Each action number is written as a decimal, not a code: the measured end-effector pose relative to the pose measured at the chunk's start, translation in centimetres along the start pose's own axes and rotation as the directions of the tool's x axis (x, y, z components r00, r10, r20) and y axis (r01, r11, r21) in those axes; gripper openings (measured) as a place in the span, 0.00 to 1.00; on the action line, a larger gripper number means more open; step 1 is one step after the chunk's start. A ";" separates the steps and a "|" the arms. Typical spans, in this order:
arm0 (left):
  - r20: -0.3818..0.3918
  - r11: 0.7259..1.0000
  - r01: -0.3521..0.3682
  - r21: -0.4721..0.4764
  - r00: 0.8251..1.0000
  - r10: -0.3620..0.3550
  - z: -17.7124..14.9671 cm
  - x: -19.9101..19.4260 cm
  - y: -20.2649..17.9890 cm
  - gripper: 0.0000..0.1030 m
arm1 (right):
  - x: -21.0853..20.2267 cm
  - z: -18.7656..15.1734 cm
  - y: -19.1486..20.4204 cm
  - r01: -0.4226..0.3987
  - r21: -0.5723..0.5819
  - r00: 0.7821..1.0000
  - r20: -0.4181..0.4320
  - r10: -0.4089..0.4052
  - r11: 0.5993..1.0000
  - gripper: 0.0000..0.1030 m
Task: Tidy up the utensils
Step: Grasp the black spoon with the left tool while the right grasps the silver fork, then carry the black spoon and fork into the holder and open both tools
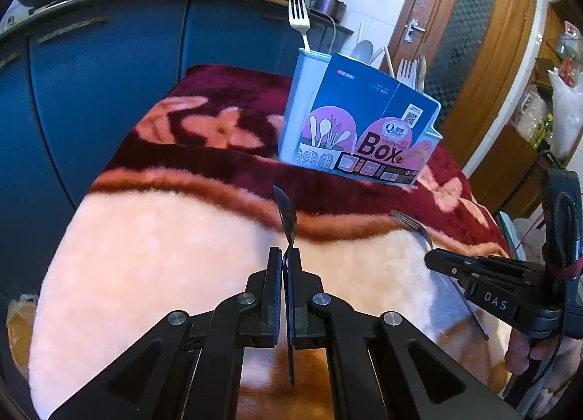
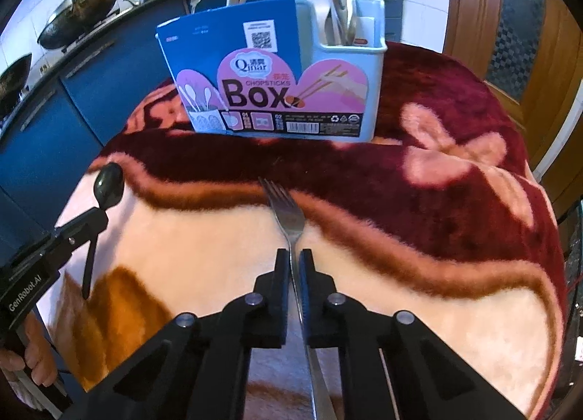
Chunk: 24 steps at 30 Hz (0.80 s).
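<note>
Black pads of the left claw (image 1: 286,259) are clenched on the neck of a dark spoon (image 1: 286,214), bowl forward and turned edge-on, handle trailing back between the linkages. The right claw (image 2: 295,261) grips a steel fork (image 2: 286,206) the same way, tines forward. Both utensils are held over the blanket (image 2: 419,201), clear of its pile as far as the views show. The holder (image 2: 360,92) stands upright ahead, near the far edge, wrapped in a blue "Box" sleeve (image 2: 233,41) and already carrying forks and other tools.

Judged step: carry each utensil to the holder and drop it in.
- Move one claw at a time; the two sit close together.
- Tip each utensil to vertical, handle down.
- Pick a free compartment; the crowded right one may snag.
- Release only once the handle is inside the rim.
</note>
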<state>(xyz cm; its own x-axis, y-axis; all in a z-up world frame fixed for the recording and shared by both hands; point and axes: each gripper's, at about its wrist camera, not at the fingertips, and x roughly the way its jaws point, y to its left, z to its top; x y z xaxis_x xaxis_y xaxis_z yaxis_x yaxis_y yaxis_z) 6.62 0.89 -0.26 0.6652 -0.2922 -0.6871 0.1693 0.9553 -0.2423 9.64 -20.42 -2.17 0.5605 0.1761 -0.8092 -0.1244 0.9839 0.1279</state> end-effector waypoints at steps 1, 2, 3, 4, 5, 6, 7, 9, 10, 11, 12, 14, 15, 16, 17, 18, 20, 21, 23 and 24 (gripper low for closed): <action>0.001 1.000 0.000 0.001 1.000 0.000 0.0 0.0 0.0 0.02 | -0.1 -0.1 -0.1 -0.009 0.009 1.000 0.008 0.009 1.000 0.06; 0.004 1.000 0.001 0.001 1.000 -0.001 0.0 -0.1 -0.1 0.02 | -0.1 -0.1 -0.2 -0.022 0.020 1.000 0.018 0.022 1.000 0.05; 0.007 1.000 0.001 0.001 1.000 -0.001 0.0 -0.2 -0.1 0.02 | -0.4 -0.2 -0.5 -0.043 0.038 0.999 0.032 0.042 0.998 0.04; 0.009 1.000 0.001 0.003 1.000 -0.001 0.0 -0.2 -0.1 0.02 | -0.6 -0.4 -0.7 -0.059 0.052 0.997 0.043 0.057 0.997 0.03; 0.011 1.000 0.002 0.005 1.000 -0.002 0.1 -0.3 -0.2 0.02 | -1.0 -0.6 -1.0 -0.080 0.071 0.995 0.063 0.076 0.994 0.03; 0.012 1.000 0.002 0.006 1.000 -0.002 0.1 -0.3 -0.3 0.02 | -1.3 -0.7 -1.2 -0.088 0.078 0.994 0.078 0.082 0.993 0.03; 0.013 1.000 0.002 0.008 1.000 -0.002 0.1 -0.3 -0.4 0.02 | -1.7 -0.9 -1.3 -0.094 0.085 0.991 0.100 0.085 0.992 0.03; 0.012 1.000 0.001 0.014 1.000 -0.002 0.1 -0.4 -0.6 0.02 | -2.6 -1.2 -1.4 -0.105 0.090 0.986 0.136 0.092 0.990 0.03; 0.012 1.000 0.003 0.014 1.000 -0.003 0.1 -0.4 -0.6 0.02 | -2.9 -1.3 -1.4 -0.107 0.090 0.985 0.147 0.093 0.990 0.03; 0.012 1.000 0.004 0.014 1.000 -0.004 0.1 -0.4 -0.7 0.02 | -3.2 -1.4 -1.4 -0.110 0.090 0.982 0.163 0.095 0.990 0.03; 0.013 1.000 0.004 0.015 1.000 -0.004 0.2 -0.4 -0.7 0.02 | -3.7 -1.5 -1.4 -0.117 0.091 0.977 0.188 0.098 0.989 0.03; 0.014 1.000 0.005 0.018 1.000 -0.005 0.2 -0.5 -0.9 0.02 | -4.6 -1.8 -1.5 -0.127 0.089 0.970 0.221 0.105 0.988 0.03; 0.014 1.000 0.006 0.018 1.000 -0.006 0.2 -0.5 -0.9 0.02 | -5.0 -1.9 -1.5 -0.131 0.089 0.964 0.243 0.106 0.987 0.03; 0.017 1.000 0.007 0.019 1.000 -0.007 0.2 -0.6 -1.0 0.02 | -5.4 -1.9 -1.5 -0.136 0.090 0.959 0.261 0.109 0.987 0.03; 0.019 1.000 0.007 0.021 1.000 -0.007 0.2 -0.7 -1.0 0.02 | -5.9 -1.9 -1.5 -0.141 0.090 0.954 0.280 0.111 0.986 0.03; 0.021 1.000 0.007 0.022 1.000 -0.008 0.3 -0.8 -1.1 0.02 | -6.5 -2.0 -1.5 -0.146 0.090 0.945 0.308 0.112 0.985 0.03; 0.026 1.000 0.008 0.024 1.000 -0.008 0.3 -1.0 -1.2 0.02 | -7.2 -2.1 -1.5 -0.152 0.092 0.931 0.347 0.111 0.984 0.03; 0.029 1.000 0.008 0.025 1.000 -0.009 0.4 -1.0 -1.3 0.02 | -7.5 -2.0 -1.5 -0.154 0.093 0.925 0.363 0.110 0.984 0.03; 0.035 1.000 0.010 0.026 0.999 -0.011 0.5 -1.2 -1.4 0.02 | -8.2 -1.8 -1.6 -0.157 0.094 0.911 0.399 0.107 0.983 0.03; 0.039 1.000 0.011 0.027 0.999 -0.012 0.7 -1.2 -1.5 0.02 | -8.6 -1.7 -1.6 -0.158 0.094 0.901 0.420 0.105 0.983 0.03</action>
<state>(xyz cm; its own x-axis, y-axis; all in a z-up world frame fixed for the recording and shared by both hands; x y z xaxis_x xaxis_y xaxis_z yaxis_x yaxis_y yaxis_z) 6.05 -0.14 1.43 0.6910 -0.3016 -0.6570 0.1964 0.9530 -0.2308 3.64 -23.54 3.58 0.8361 0.2741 -0.4752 -0.1338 0.9419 0.3081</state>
